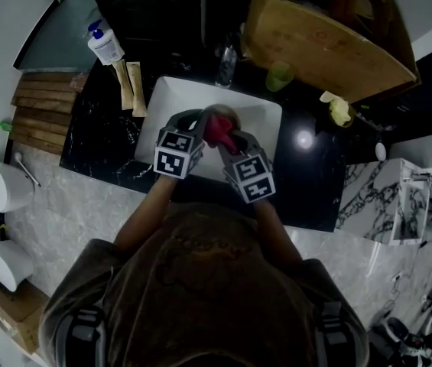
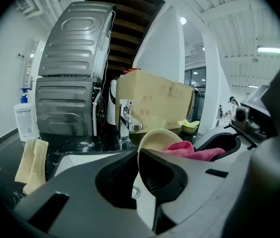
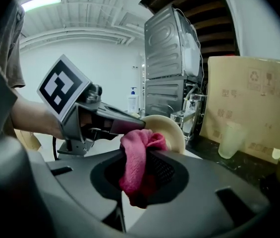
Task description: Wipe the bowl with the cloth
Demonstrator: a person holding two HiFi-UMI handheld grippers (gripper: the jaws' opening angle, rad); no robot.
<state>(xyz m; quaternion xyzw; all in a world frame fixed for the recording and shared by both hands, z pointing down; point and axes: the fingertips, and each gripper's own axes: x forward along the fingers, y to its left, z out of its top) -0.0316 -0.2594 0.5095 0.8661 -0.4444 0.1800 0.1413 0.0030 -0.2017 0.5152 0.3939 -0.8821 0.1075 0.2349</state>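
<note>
Over the white sink (image 1: pixel 171 102) at 12 o'clock, the left gripper (image 2: pixel 140 182) clamps its jaws on the rim of the tilted cream bowl (image 2: pixel 155 137). The right gripper (image 3: pixel 140 180) pinches the pink cloth (image 3: pixel 136 155) in its jaws, against the bowl from 3 o'clock. Wiping seems under way, and the next move probably calls for sweeping the cloth round the inside.

The cloth (image 3: pixel 136 157) is showing a soft, nubby pink terry pile against the bowl (image 3: pixel 174 130), whose cream surface is looking smooth and matt. The faucet (image 2: pixel 125 120) is gleaming as polished metal. The black counter (image 1: pixel 319 189) is shining like glossy veined stone, and the left tool (image 2: pixel 139 155) is showing matt grey plastic.
</note>
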